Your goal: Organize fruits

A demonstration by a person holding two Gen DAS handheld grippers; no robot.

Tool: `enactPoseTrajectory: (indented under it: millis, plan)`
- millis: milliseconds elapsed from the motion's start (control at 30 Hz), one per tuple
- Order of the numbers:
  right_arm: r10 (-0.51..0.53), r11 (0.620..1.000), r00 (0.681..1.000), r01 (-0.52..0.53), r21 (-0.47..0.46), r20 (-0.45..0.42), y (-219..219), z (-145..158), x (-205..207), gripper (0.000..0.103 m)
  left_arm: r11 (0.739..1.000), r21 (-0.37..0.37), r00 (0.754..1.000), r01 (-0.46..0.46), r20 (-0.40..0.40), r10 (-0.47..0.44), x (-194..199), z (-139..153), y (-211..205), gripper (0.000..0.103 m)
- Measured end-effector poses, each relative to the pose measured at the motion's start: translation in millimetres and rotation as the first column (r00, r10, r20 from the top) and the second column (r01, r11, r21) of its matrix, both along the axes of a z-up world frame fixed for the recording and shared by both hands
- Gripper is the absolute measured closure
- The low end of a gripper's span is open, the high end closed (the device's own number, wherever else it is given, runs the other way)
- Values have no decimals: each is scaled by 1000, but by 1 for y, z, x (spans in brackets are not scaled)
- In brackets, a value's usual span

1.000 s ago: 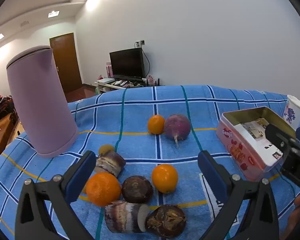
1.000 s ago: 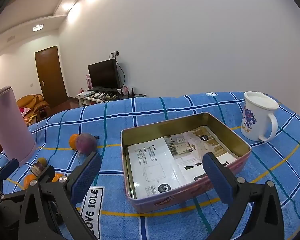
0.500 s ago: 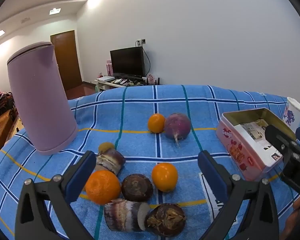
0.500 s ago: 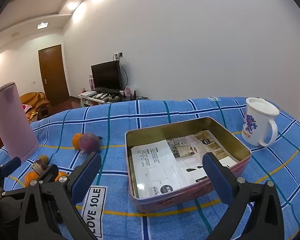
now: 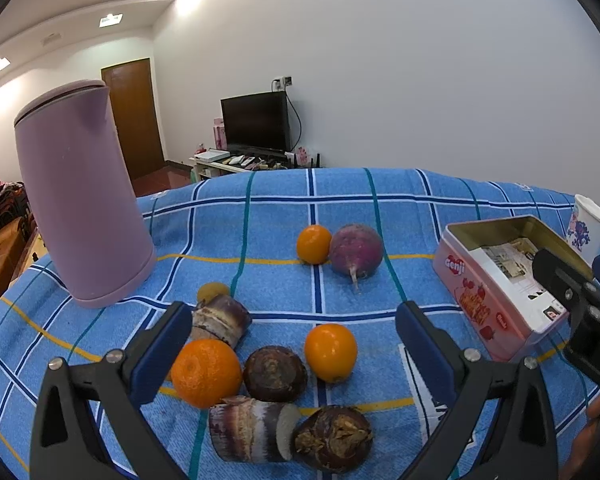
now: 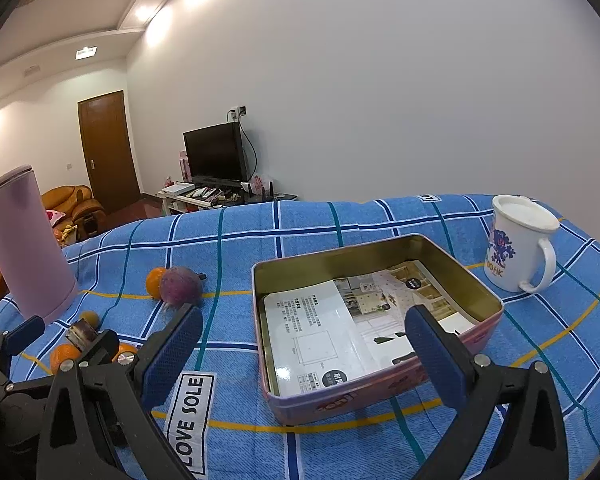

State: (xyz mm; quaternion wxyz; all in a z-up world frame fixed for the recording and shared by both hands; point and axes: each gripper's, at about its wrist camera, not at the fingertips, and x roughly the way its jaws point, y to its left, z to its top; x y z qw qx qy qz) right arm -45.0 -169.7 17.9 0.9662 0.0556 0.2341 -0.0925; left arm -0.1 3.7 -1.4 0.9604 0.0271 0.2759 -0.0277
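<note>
From the left wrist view, the left gripper (image 5: 292, 332) is spread wide and grasps nothing, hanging above a cluster of produce on the counter (image 5: 260, 220), which is covered with a blue checked cloth. Between its two blue pads lie a large orange (image 5: 206, 373), a smaller orange (image 5: 331, 347), a dark round root (image 5: 275, 373) touching the large orange, a striped cut stalk piece (image 5: 220, 319) and, nearest the camera, another cut stalk piece (image 5: 252, 432) touching a second dark root (image 5: 332, 438). A small yellowish fruit (image 5: 213, 290) sits just behind the upper stalk piece. Farther out, a third orange (image 5: 314, 244) touches a purple radish (image 5: 356, 251). A tall lilac jug (image 5: 80, 196) stands upright to the left, and a pink tin (image 5: 500, 280) lies open to the right with a white mug (image 5: 588, 232) behind it. From the right wrist view, the right gripper (image 6: 304, 344) is also released and empty, poised over the near edge of the pink tin (image 6: 380, 400), whose inside holds printed paper sheets (image 6: 324, 336). The white mug (image 6: 516, 244) stands upright beside the tin's far right corner. The fruit lies well to the left of this gripper: the orange (image 6: 154, 280) and radish (image 6: 180, 286) touching each other near the lilac jug (image 6: 28, 248), and the nearer cluster partly hidden behind the left gripper's frame (image 6: 40, 360). A white label reading LOVE SOLE (image 6: 190, 412) is on the cloth beside the tin.
</note>
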Motion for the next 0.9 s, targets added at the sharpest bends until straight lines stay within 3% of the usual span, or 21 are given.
enactPoseTrajectory:
  millis: [900]
  plan:
    - [2,1000,1000,-2,-5,-3,2,-1,0,1,1000,-1,1000,0,-3,0,0,-1,2,0]
